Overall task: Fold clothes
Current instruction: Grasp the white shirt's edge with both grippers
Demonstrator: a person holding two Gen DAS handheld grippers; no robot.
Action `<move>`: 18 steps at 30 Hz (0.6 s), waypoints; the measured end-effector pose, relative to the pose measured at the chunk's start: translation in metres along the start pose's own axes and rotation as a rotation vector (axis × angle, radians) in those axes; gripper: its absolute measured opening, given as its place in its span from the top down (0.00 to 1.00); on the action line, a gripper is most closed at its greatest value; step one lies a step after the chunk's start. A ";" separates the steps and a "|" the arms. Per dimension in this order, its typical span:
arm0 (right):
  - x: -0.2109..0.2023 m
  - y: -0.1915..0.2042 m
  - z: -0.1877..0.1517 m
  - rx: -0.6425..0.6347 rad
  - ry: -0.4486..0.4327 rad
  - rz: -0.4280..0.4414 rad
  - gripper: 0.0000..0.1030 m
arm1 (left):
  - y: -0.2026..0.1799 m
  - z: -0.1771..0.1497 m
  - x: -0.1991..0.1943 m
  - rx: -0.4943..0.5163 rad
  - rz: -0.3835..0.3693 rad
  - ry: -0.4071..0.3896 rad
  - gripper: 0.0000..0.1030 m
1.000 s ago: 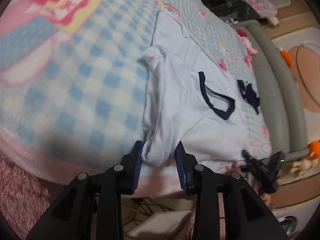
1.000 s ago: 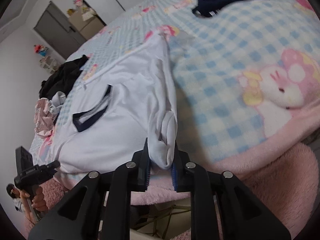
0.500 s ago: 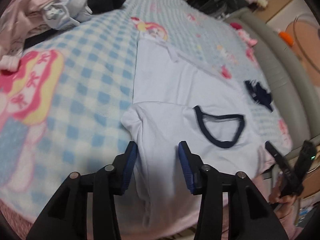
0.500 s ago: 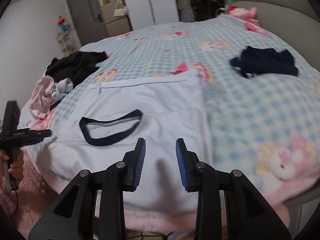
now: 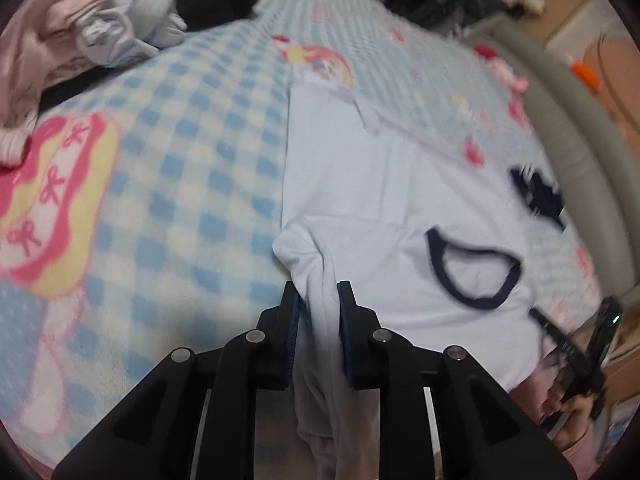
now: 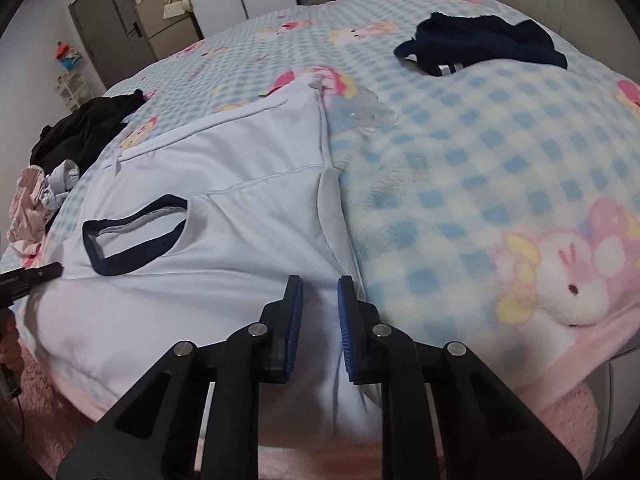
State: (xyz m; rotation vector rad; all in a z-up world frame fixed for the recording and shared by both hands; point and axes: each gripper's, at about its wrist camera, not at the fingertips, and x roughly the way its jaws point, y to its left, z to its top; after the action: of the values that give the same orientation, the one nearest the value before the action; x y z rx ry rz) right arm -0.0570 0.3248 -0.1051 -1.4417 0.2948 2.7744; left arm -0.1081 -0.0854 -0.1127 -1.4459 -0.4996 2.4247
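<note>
Across the bed's checkered blanket [image 6: 460, 168] lay your white shirt [image 6: 224, 216], folded. Your left tool [image 5: 318, 300] pinched a bunched fold at its near edge; your right tool [image 6: 319, 296] hung over the shirt's near corner, jaws parted.

shirt [image 6: 208, 236] on blanket [image 6: 460, 184] | shorts [image 6: 480, 44] behind, right | clothes pile [image 6: 60, 160] left

Left tongs [image 5: 318, 294] pinch a fold of cloth; right tongs [image 6: 319, 290] stand slightly parted, level.
</note>
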 end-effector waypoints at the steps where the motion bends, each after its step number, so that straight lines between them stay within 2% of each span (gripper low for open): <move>1: -0.004 0.003 0.006 -0.014 0.001 0.006 0.74 | -0.001 0.001 -0.006 0.011 0.000 -0.029 0.79; 2: -0.008 0.007 0.012 -0.030 -0.003 0.013 0.60 | -0.003 0.002 -0.010 0.024 0.002 -0.052 0.79; 3: -0.010 0.011 0.018 -0.049 -0.017 0.014 0.52 | -0.008 0.005 -0.010 0.046 0.012 -0.053 0.79; 6: -0.008 0.021 0.036 -0.099 -0.034 -0.014 0.52 | -0.023 0.013 -0.010 0.112 0.038 -0.055 0.79; 8: -0.001 0.029 0.044 -0.125 -0.021 -0.011 0.52 | -0.037 0.016 -0.009 0.171 0.018 -0.062 0.79; 10: 0.007 0.038 0.049 -0.150 -0.001 -0.005 0.52 | -0.051 0.017 0.001 0.222 0.005 -0.025 0.75; 11: 0.013 0.042 0.050 -0.162 0.013 -0.008 0.52 | -0.054 0.019 0.010 0.234 0.016 0.005 0.66; 12: 0.019 0.046 0.049 -0.173 0.026 -0.011 0.52 | -0.055 0.018 0.020 0.242 0.035 0.030 0.64; 14: 0.033 0.045 0.045 -0.182 0.048 -0.031 0.52 | -0.052 0.017 0.038 0.252 0.071 0.070 0.64; 18: 0.050 0.034 0.033 -0.170 0.048 -0.044 0.54 | -0.035 0.015 0.051 0.230 0.084 0.054 0.64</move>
State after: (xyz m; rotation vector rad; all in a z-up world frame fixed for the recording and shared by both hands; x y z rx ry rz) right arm -0.1158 0.2928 -0.1212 -1.5297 0.0269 2.7926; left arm -0.1426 -0.0357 -0.1312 -1.4540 -0.1442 2.4058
